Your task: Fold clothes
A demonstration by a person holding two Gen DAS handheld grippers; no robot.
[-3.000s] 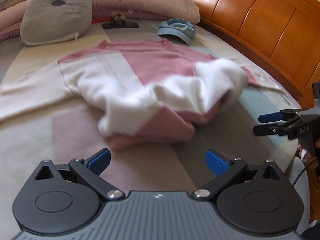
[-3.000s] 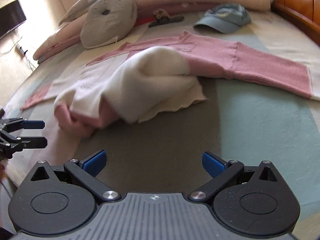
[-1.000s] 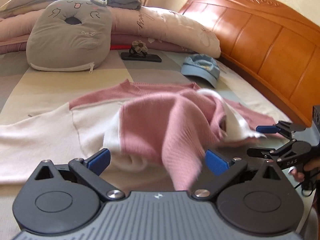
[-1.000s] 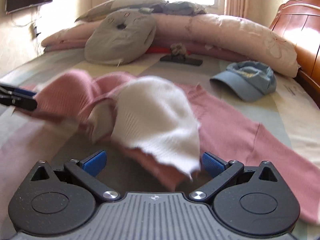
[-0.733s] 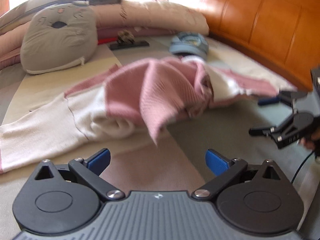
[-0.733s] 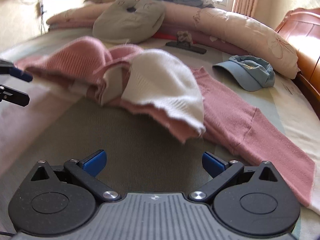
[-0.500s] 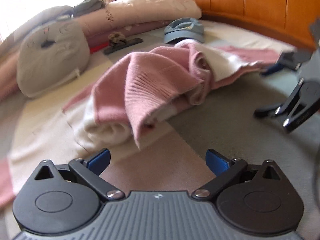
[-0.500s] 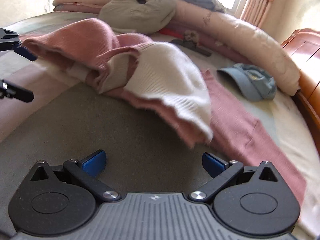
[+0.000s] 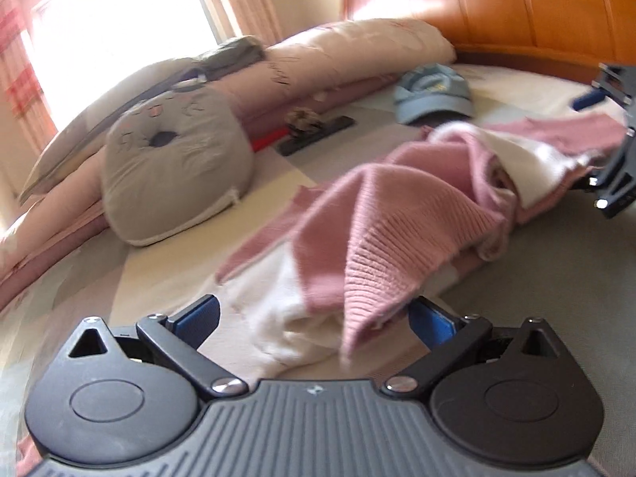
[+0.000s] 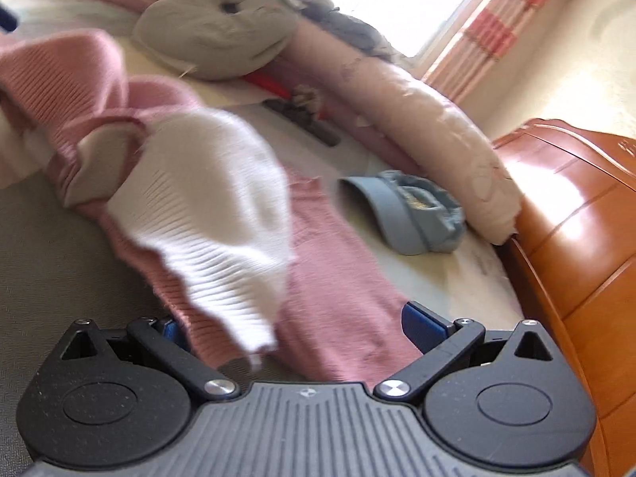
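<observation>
A pink and white knit sweater [image 9: 381, 230] lies bunched on the bed. In the left wrist view its pink hem hangs down between the fingers of my left gripper [image 9: 314, 318], which stands open; the hem's edge brushes the right blue pad. In the right wrist view the sweater [image 10: 206, 206] shows a white fold drooping over pink cloth, right in front of my right gripper [image 10: 296, 328]. That gripper is open too, and its left pad is partly hidden by the cloth. The right gripper [image 9: 612, 183] also shows at the right edge of the left wrist view.
A grey cat-face cushion [image 9: 171, 171] and long pink pillows [image 9: 349, 55] line the head of the bed. A blue cap [image 9: 433, 95] and a dark flat object [image 9: 314, 131] lie beyond the sweater. The wooden bed frame [image 10: 576, 246] runs along the right.
Both grippers have moved closer to the sweater and turned; the bunched cloth now reaches between their open fingers. The sweater, raised a second ago, has sunk back onto the bed.
</observation>
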